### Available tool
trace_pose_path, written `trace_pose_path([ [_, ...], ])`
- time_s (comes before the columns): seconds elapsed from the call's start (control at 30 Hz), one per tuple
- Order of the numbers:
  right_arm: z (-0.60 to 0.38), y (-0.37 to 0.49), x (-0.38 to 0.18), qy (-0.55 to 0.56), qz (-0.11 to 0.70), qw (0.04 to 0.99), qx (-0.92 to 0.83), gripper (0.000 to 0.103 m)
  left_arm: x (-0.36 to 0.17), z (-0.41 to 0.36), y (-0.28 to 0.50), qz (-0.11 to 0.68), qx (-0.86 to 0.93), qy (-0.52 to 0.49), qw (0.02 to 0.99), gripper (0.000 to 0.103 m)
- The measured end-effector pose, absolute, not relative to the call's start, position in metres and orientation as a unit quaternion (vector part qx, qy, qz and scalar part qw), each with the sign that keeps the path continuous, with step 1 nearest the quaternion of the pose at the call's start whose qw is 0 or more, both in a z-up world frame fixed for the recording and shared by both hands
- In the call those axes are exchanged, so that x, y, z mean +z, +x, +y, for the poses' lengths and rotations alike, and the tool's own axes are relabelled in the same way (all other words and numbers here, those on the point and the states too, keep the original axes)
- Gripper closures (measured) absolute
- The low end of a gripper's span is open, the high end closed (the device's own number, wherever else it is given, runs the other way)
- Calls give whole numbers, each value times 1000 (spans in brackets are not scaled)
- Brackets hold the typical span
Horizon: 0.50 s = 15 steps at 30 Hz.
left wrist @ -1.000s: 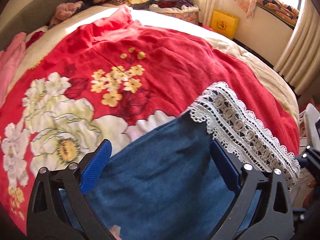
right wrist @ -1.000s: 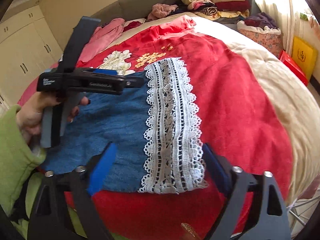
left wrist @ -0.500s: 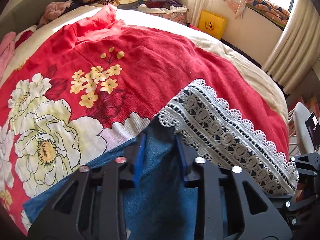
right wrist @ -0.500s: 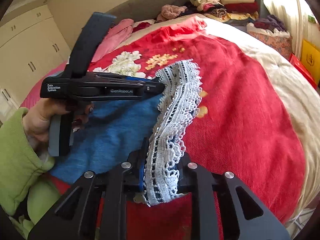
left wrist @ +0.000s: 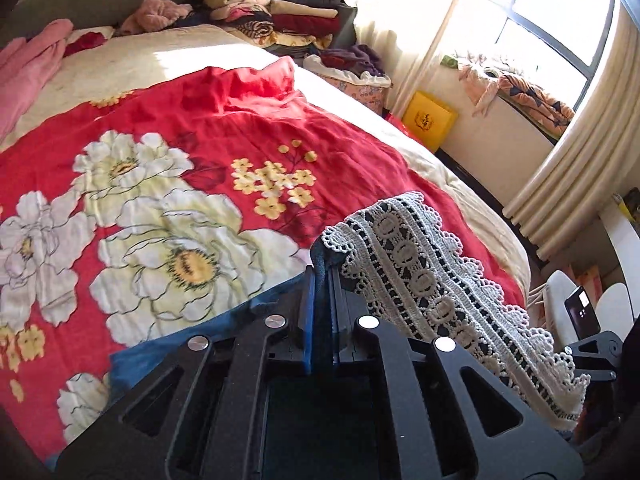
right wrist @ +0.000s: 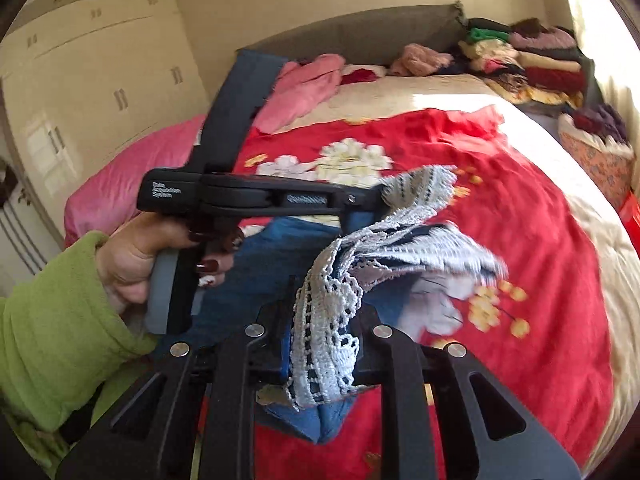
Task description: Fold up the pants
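Both grippers clamped since the earlier frame, lifting the pants' (left wrist: 240,332) lace hem (left wrist: 432,272) off the red blanket (left wrist: 180,128). Left gripper (left wrist: 322,280) pinches denim, right gripper (right wrist: 320,320) pinches lace. I'd carry both corners level, hem taut, toward the waistband.

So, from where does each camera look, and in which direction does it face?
Left wrist: on the left gripper, facing down across the red floral blanket toward the window; only its fingers show.
Right wrist: on the right gripper, facing the headboard; the left hand and green sleeve show.
Shared: blue pants with lace hem, both clamped.
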State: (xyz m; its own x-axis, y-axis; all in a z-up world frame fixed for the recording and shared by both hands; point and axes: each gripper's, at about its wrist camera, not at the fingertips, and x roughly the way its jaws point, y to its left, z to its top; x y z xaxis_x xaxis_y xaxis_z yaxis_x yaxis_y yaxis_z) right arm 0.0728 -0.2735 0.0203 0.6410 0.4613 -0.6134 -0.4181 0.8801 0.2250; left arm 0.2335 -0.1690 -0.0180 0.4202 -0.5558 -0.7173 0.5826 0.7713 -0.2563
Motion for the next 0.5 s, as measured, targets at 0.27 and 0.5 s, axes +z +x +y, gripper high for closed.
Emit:
trace_pose_path([
  [0.27,-160,80,-11,-117,391,868,283,85,-33,-39,212,436,-234,-82,865,75],
  [0.5,-107,60,-35,-152,415,832,336,56,-31,23,161,427,-211,-142,868,60],
])
